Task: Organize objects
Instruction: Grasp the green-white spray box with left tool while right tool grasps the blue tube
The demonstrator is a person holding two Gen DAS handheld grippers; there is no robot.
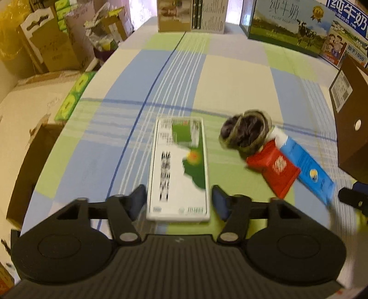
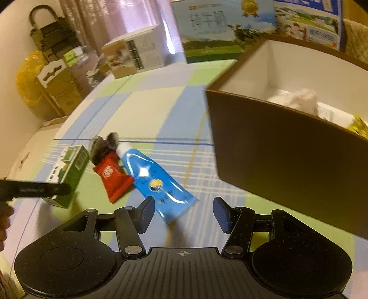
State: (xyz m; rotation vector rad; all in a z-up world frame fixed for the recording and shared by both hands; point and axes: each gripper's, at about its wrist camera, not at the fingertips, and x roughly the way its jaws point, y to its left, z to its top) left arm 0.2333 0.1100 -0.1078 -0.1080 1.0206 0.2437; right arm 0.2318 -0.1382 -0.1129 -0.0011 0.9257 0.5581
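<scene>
A white and green carton [image 1: 178, 170] lies flat on the checked cloth, its near end between the fingers of my left gripper [image 1: 179, 203], which stands open around it. To its right lie a dark fabric bundle [image 1: 246, 133], a red packet [image 1: 273, 170] and a blue tube [image 1: 308, 170] with a white cap. In the right wrist view my right gripper [image 2: 181, 214] is open and holds nothing, just above the flat end of the blue tube [image 2: 158, 181]. The red packet [image 2: 112, 179], the bundle [image 2: 103, 145] and the carton [image 2: 69, 172] lie further left.
An open brown box [image 2: 287, 147] with a white inside stands at the right and holds pale and yellow items. Milk cases [image 1: 292, 27] and a smaller box [image 1: 191, 16] line the far edge. Cardboard boxes [image 1: 53, 46] are stacked off the table's left side.
</scene>
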